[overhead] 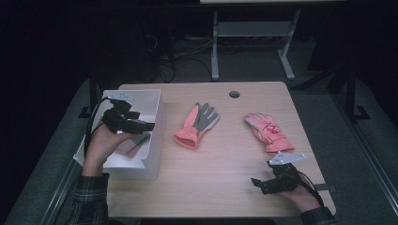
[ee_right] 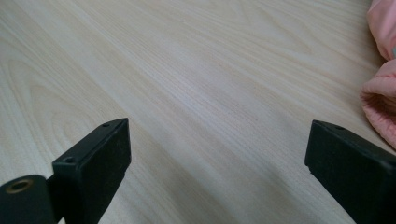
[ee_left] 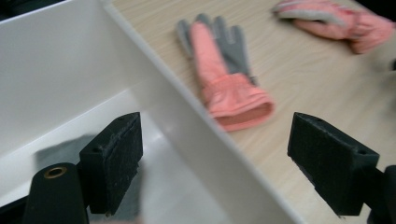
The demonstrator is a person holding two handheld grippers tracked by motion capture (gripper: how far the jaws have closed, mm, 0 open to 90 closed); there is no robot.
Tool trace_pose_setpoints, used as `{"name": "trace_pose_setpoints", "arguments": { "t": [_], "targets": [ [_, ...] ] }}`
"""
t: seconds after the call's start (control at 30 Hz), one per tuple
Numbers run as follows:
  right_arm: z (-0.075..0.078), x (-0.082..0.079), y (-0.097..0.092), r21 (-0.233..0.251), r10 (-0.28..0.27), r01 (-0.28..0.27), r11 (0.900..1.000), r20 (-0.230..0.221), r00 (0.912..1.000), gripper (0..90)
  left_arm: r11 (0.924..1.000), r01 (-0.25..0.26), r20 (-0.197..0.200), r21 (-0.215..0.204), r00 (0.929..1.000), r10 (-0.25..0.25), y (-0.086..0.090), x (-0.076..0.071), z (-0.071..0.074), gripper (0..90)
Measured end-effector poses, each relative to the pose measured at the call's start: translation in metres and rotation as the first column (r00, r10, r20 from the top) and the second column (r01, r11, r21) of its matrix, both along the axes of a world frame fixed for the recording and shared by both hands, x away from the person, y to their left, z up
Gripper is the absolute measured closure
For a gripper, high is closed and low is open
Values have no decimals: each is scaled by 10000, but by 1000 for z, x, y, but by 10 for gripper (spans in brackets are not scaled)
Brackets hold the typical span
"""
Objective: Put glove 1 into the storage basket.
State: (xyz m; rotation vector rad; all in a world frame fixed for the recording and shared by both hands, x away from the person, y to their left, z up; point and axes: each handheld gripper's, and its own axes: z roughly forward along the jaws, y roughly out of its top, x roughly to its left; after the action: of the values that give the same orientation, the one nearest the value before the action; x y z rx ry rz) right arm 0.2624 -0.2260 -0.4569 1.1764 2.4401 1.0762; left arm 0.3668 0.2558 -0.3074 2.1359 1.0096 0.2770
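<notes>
A white box (overhead: 152,154) stands on the left part of the wooden table (overhead: 220,187). Over it, a hand holds my left gripper (overhead: 143,126) open; in the left gripper view its jaws (ee_left: 215,135) stand one on each side of the box's right wall (ee_left: 187,121). A flat grey and pinkish item (overhead: 133,144) lies inside the box. An orange glove with a grey palm (overhead: 197,124) (ee_left: 219,70) lies mid-table. A pink glove (overhead: 268,131) (ee_left: 336,18) lies to its right. Low over the table near the front right, my right gripper (overhead: 259,185) (ee_right: 217,140) is open and holds nothing.
A round cable hole (overhead: 234,94) sits near the table's far edge. Behind the table stands another desk's white frame (overhead: 215,47), with cables on the floor. The pink glove's cuff (ee_right: 380,107) lies just right of the right gripper's jaws.
</notes>
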Motion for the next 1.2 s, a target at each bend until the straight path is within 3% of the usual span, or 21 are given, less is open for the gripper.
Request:
{"name": "trace_pose_setpoints", "arguments": {
  "t": [0.07,0.27,0.43,0.67,0.77,0.9,0.97,1.13,1.2],
  "targets": [
    [0,0,0,-56,68,-68,10000,84,9999,65,9986,508,12,-138,9987,-508,-13,-5,3,176],
    [1,1,1,-64,106,-106,9999,37,9999,65,9928,1197,-143,-82,9927,-1198,-39,-8,-1,176],
    [4,1,1,-55,204,-203,9998,115,9997,65,9864,1635,-260,-174,9861,-1639,-64,-12,-7,176],
    [7,0,2,5,153,-153,9999,23,9999,70,9774,2104,74,-181,9776,-2103,-101,-28,-10,177],
    [7,0,2,1,138,-138,9999,22,9999,70,9732,2295,80,-119,9733,-2294,-109,-32,-12,179],
    [7,0,2,8,171,-171,9999,43,9998,70,9667,2557,124,110,9666,-2559,-122,-37,-19,183],
    [8,0,2,-20,190,-190,9998,31,9998,71,9663,2575,18,46,9663,-2575,-129,-40,-25,193],
    [8,-1,4,97,270,-270,9996,34,9996,92,9561,2906,-180,367,9568,-2901,-142,-44,-43,216],
    [9,-1,4,125,260,-261,9996,22,9997,92,9563,2886,-280,461,9573,-2876,-146,-43,-50,247]
  ]
}}
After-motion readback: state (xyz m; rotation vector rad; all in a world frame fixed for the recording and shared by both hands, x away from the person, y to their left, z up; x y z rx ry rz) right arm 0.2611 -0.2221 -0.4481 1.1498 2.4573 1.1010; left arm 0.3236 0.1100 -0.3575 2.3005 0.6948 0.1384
